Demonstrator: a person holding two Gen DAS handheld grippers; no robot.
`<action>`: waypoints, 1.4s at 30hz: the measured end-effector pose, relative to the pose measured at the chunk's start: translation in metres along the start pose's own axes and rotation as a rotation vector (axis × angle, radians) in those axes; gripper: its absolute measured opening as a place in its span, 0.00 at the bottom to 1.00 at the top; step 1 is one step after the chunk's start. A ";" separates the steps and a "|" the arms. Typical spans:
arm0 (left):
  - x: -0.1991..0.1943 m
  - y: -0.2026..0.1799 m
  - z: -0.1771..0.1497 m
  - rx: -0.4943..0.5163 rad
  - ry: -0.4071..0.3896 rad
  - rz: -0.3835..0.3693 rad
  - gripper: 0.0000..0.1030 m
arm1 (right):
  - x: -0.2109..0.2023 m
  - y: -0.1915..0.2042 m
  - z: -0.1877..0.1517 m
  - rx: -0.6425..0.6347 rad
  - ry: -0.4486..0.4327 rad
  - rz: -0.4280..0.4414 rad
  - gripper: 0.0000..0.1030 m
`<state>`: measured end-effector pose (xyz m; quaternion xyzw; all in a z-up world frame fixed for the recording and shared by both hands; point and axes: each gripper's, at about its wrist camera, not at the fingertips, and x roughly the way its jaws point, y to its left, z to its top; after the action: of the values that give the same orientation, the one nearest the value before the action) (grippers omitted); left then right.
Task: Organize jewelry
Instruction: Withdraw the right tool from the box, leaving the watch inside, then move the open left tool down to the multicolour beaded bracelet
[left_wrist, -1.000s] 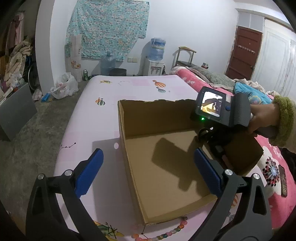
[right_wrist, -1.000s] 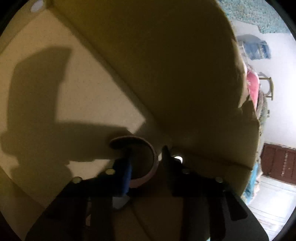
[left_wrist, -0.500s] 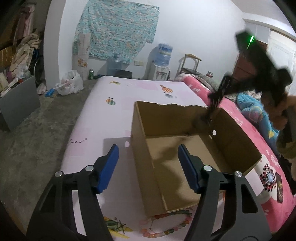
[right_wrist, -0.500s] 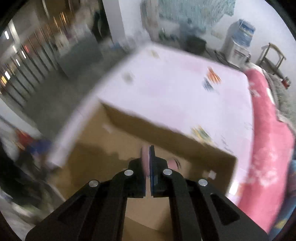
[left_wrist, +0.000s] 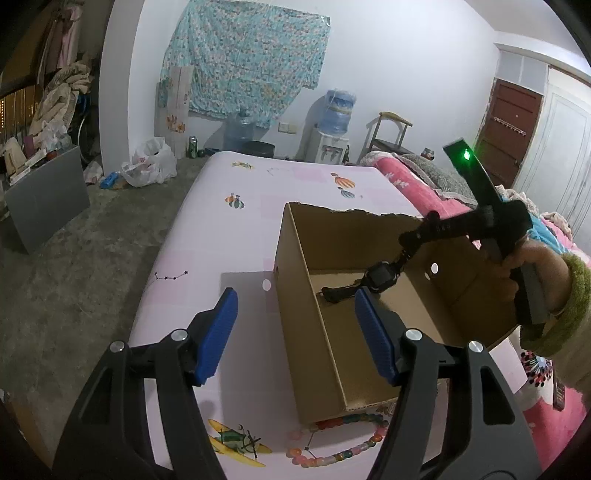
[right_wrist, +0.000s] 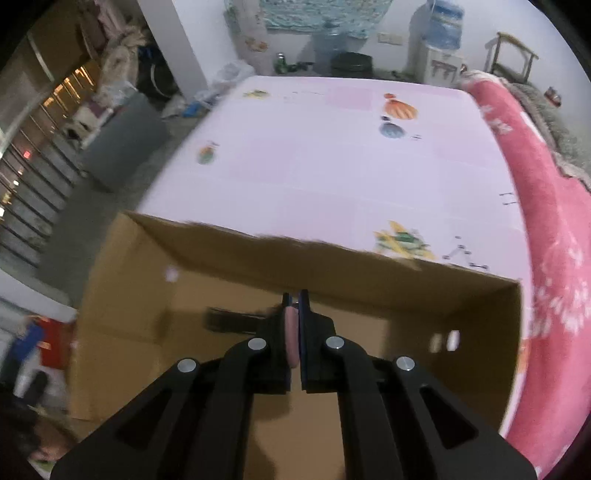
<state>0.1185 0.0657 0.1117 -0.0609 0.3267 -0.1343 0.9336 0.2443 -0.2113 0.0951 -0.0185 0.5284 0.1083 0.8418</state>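
An open cardboard box (left_wrist: 306, 332) stands on the pink bed sheet. My right gripper (left_wrist: 400, 260) is shut on the pink strap of a black wristwatch (left_wrist: 380, 277) and holds it just above the box interior. In the right wrist view the pink strap (right_wrist: 290, 336) sits clamped between the closed fingers, with the dark watch body (right_wrist: 236, 319) hanging past them over the box (right_wrist: 122, 295). My left gripper (left_wrist: 295, 332) is open and empty, straddling the box's near-left wall. A colourful bead bracelet (left_wrist: 340, 439) lies on the sheet in front of the box.
The pink sheet (left_wrist: 221, 236) with cartoon prints extends far and left of the box. A pink floral blanket (right_wrist: 546, 184) lies along the right. The bed's left edge drops to a grey floor (left_wrist: 74, 258) with clutter.
My right gripper closed on the watch strap inside the box and lifted it up out of the box's bottom. My left gripper narrowed somewhat and pulled back toward the box's near-left wall.
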 end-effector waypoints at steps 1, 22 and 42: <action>0.001 0.000 0.000 0.001 0.000 0.000 0.61 | 0.001 -0.002 -0.003 -0.010 0.009 -0.020 0.03; -0.031 0.004 -0.015 0.033 -0.042 -0.033 0.71 | -0.050 0.014 -0.022 -0.125 -0.023 0.039 0.43; 0.015 0.022 -0.108 -0.025 0.318 0.061 0.81 | -0.056 0.068 -0.232 -0.052 -0.148 0.141 0.83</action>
<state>0.0672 0.0798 0.0145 -0.0404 0.4738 -0.1097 0.8729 0.0019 -0.1881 0.0483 0.0050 0.4620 0.1823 0.8679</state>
